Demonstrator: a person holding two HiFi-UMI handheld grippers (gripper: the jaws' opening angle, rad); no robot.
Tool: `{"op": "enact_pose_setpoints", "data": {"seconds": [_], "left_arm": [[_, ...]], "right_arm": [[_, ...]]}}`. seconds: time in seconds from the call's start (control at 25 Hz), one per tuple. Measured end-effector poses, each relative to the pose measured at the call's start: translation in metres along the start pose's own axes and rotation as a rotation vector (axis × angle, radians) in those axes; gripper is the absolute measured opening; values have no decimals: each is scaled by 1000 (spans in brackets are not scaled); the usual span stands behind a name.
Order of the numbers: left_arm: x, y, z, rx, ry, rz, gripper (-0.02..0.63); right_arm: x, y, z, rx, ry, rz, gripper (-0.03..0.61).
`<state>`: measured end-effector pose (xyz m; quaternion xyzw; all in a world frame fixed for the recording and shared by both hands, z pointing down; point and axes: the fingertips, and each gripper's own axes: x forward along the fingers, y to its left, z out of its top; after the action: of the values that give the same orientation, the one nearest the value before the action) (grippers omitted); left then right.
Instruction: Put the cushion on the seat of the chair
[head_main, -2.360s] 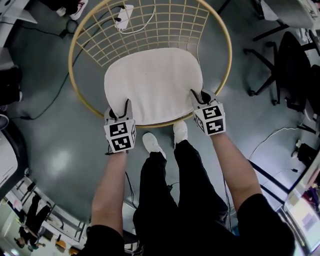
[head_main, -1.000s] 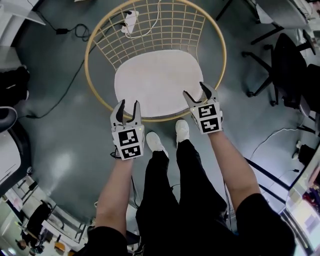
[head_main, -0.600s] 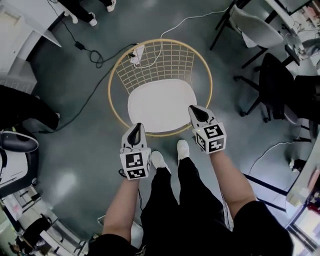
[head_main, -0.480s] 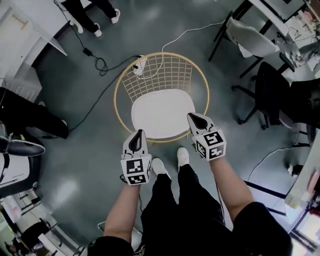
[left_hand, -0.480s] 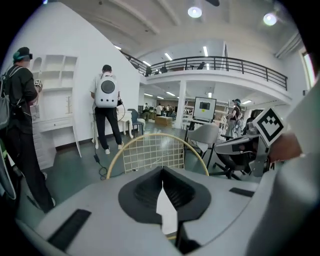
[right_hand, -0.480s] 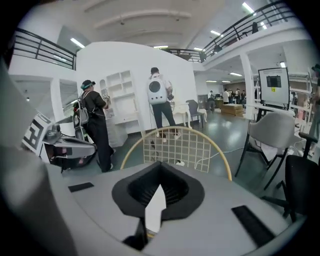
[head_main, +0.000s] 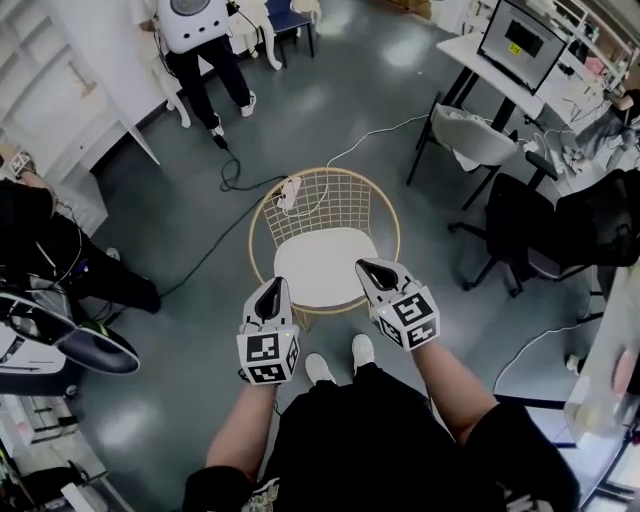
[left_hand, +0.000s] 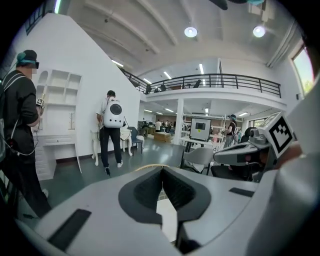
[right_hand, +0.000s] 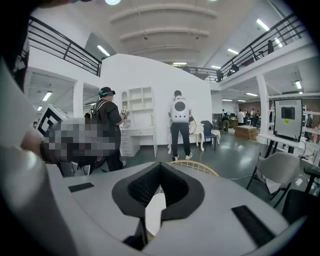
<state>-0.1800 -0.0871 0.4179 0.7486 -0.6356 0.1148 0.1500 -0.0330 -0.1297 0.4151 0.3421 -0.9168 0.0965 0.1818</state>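
Observation:
A white cushion (head_main: 320, 270) lies flat on the seat of the round wire chair (head_main: 385, 210) with its tan hoop rim, far below me in the head view. My left gripper (head_main: 270, 288) is held high above the floor at the chair's near left, shut and empty. My right gripper (head_main: 369, 268) is level with it at the near right, also shut with nothing in it. In the left gripper view the closed jaws (left_hand: 162, 172) hide most of the chair; a strip of cushion (left_hand: 170, 222) shows under them. The right gripper view shows its jaws (right_hand: 160, 167) meeting above the hoop rim (right_hand: 197, 166).
A white power strip (head_main: 291, 193) with cables lies on the grey floor under the chair's back. A person with a white backpack (head_main: 196, 30) stands beyond it. A grey chair (head_main: 470, 135) and black office chairs (head_main: 530, 235) stand right, by a desk with a monitor (head_main: 520, 40). My shoes (head_main: 340, 360) are below.
Both grippers let go of the cushion's front edge, shut empty, and rose well above the chair. The head view has pulled back, so the chair looks much smaller.

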Motion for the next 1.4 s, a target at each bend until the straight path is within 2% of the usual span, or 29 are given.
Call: {"op": "enact_pose_setpoints", "data": {"seconds": [0.12, 0.24, 0.68, 1.4], "left_arm": [[-14, -6, 20, 15, -26, -14, 17], [-24, -18, 24, 19, -32, -40, 17], [-25, -49, -15, -3, 61, -123, 17], [-25, -40, -20, -10, 83, -123, 17]], "right_arm": [[-14, 14, 18, -29, -24, 18, 12], [-29, 24, 18, -32, -22, 27, 12], [-41, 41, -28, 81, 37, 52, 12], [-31, 49, -32, 73, 61, 62, 11]]}}
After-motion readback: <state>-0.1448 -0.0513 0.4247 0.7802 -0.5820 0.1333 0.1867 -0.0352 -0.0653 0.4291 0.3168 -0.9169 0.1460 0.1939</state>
